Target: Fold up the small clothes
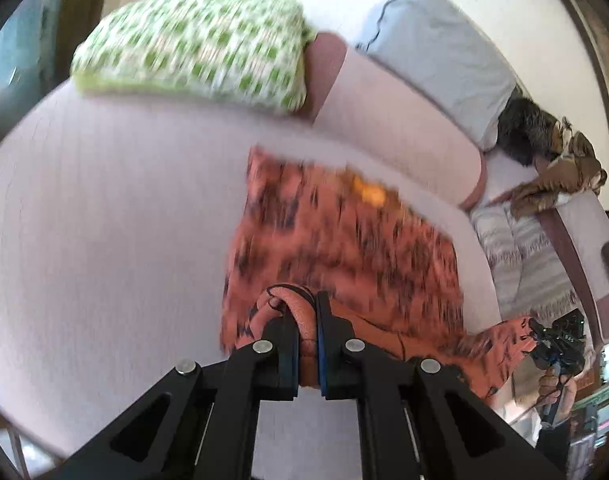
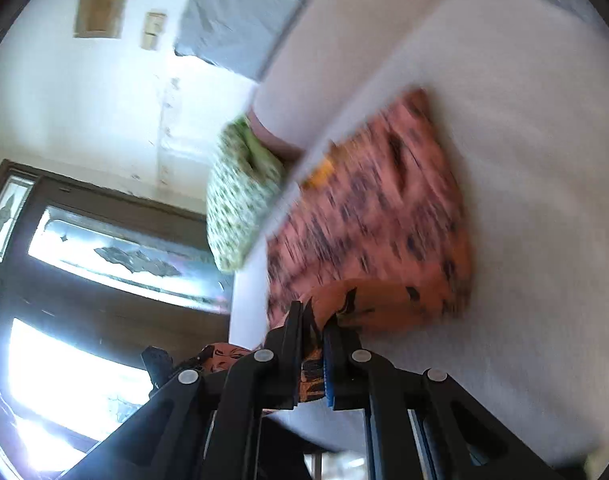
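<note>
1. No text, label, brand, number or sign can be read in either wrist view.
2. The orange garment carries only dark blotchy markings, blurred by motion; these are pattern, not letters.
3. The green-and-white pillow shows only a printed check pattern.
4. The framed panel on the wall is too blurred to show any writing.

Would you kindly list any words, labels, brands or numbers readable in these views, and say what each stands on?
None can be read.
Orange garment: only a dark printed pattern, blurred, no lettering made out.
Framed picture on the wall: too blurred to tell.
Right gripper: small markings, unreadable.
</note>
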`<state>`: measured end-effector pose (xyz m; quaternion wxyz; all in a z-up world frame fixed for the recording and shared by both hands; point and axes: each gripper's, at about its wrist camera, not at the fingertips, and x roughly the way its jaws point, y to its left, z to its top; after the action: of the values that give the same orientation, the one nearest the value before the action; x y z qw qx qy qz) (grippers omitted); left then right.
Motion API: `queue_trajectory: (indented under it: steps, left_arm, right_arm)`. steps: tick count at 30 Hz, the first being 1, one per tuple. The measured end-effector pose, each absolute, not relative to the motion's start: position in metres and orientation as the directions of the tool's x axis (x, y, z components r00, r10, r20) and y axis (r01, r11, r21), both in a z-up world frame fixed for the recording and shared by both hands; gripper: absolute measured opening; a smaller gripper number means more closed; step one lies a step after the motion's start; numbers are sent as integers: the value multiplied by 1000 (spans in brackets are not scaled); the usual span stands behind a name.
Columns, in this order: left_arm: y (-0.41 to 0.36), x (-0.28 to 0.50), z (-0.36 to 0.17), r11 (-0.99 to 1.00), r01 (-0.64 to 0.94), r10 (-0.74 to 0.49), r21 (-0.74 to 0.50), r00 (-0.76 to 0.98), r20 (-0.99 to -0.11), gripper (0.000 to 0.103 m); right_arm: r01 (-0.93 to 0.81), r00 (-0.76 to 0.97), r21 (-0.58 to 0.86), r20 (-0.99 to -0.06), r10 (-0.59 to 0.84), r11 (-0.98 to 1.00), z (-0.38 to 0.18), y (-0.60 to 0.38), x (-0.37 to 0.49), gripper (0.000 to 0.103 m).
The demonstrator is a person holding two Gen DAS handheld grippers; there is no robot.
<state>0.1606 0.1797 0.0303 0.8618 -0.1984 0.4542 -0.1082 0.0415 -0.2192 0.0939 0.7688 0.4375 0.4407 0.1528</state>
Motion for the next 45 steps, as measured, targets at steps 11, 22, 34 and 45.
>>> queue_trajectory:
  steps: [11, 22, 34, 45]
  left_arm:
    - [169, 375, -36, 922, -58, -289, -382, 553, -781, 7]
    - [198, 408, -69, 876, -173, -329, -450, 469, -820, 51]
    - [231, 288, -30, 877, -170, -320, -450, 493, -809, 77]
    - [168, 273, -63, 945, -62, -276, -320, 371, -887, 66]
  right_arm:
    - [245, 594, 783, -587, 549, 572, 14, -245, 241, 9]
    - [358, 592, 744, -648, 479, 565, -36, -264, 264, 27]
    - [275, 487, 527, -797, 356, 804, -7, -229, 173, 93]
    - [264, 377, 437, -867, 325, 860, -35, -202, 169, 66]
